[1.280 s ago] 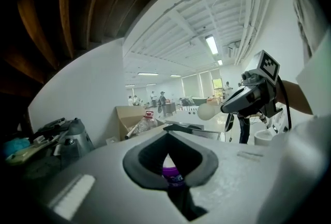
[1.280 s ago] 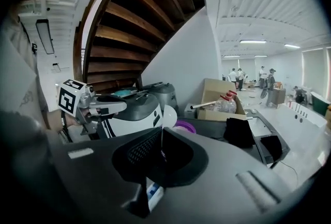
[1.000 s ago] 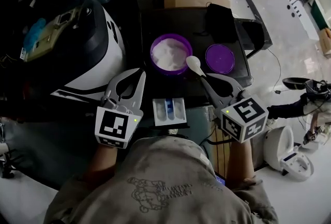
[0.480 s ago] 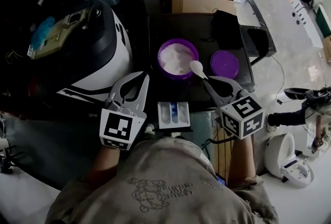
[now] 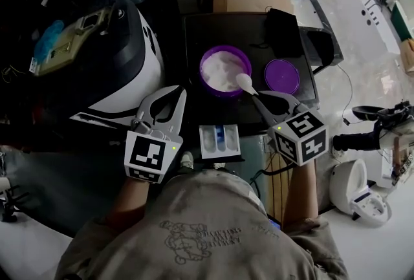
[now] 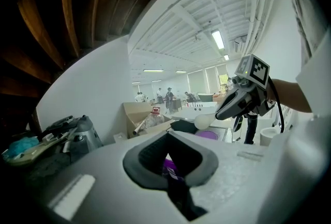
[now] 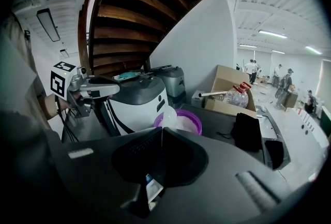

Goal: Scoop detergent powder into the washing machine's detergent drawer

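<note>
Spoon [image 5: 245,83]: white, round bowl. The long axis runs from the right tool [image 5: 258,97], with the bowl pointing away and left, at the near rim of the purple powder tub [image 5: 224,70].
Right tool: clamped on the spoon handle.
Left tool [image 5: 179,94]: jaws together, nothing between them.
Drawer [image 5: 219,141]: between the tools, at the desk [image 5: 252,33] edge.
Views: the left gripper view shows the spoon side-on; the right gripper view shows only its bowl.

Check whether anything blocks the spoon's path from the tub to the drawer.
Nothing visible does. The right gripper holds the spoon at the tub's near rim. The drawer lies open just below it in the head view, with only the dark top between. The left gripper sits left of that line.
</note>
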A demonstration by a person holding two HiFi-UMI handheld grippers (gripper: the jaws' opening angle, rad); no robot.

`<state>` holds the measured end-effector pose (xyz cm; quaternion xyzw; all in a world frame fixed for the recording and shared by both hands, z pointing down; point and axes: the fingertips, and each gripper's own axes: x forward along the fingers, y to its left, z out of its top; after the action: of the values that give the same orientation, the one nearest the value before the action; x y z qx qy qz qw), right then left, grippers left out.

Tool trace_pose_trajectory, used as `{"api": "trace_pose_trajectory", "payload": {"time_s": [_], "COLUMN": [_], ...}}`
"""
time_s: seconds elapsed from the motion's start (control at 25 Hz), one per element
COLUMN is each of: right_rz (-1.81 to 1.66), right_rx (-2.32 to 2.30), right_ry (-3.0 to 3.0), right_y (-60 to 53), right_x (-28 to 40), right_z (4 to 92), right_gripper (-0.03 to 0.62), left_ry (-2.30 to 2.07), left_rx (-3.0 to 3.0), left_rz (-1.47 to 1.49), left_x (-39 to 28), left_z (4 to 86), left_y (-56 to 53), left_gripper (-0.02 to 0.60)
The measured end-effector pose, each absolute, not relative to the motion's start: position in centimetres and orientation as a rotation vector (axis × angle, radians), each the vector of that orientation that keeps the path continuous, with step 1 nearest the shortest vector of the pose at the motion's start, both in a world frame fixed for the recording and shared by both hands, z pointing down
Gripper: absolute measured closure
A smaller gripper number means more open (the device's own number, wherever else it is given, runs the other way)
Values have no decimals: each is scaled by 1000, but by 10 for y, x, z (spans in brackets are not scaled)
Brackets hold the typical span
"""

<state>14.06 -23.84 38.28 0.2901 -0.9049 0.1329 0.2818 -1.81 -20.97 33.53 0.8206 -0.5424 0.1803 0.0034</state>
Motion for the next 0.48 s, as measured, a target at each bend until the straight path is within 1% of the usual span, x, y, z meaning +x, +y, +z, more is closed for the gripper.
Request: {"api": "trace_pose_trajectory", "payload": {"time_s": [0.48], "right_rz": [349], "right_rx": [616], "right_ry": [-2349], "right_y": [-283], "right_x": [105], "right_z": [392], "right_gripper": [559], "left_ry": [-1620], "left_rx": [2568], "left_rz": [608], "left_x": [-27], "left_z": [360], "left_y": [-228], "left_gripper": [581]}}
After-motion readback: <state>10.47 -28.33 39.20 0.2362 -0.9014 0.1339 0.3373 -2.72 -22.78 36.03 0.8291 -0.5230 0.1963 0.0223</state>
